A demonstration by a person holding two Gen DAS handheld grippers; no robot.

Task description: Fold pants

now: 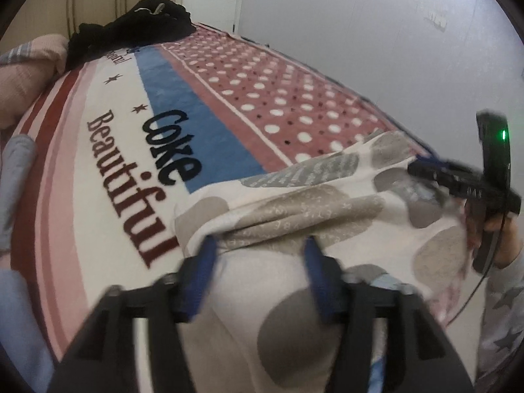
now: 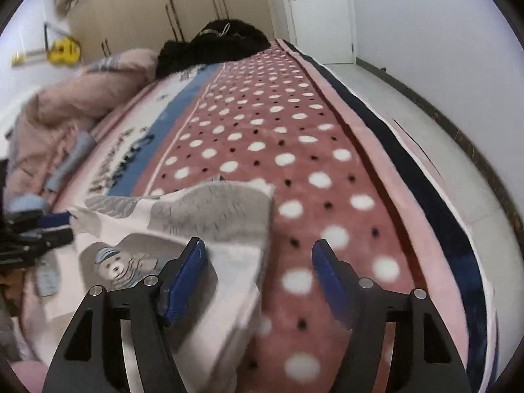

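The pants (image 1: 294, 196) are pale pink with grey and beige patches and a bear print. They lie bunched on the blanket-covered bed and also show in the right wrist view (image 2: 183, 222). My left gripper (image 1: 260, 245) is open, its blue pads (image 1: 206, 255) straddling a raised fold of the pants. My right gripper (image 2: 258, 249) is open over the pants' right edge; its left pad (image 2: 193, 262) is above the cloth, its right pad above the blanket. The right gripper also shows in the left wrist view (image 1: 458, 180) at the far side of the pants.
The bed carries a blanket (image 1: 249, 98) with white dots, a blue stripe and "Coke Beautiful" lettering. A black garment heap (image 2: 216, 46) lies at the far end. A pink quilt (image 2: 82, 98) is bunched at the left. Floor (image 2: 409, 124) and white wall lie to the right.
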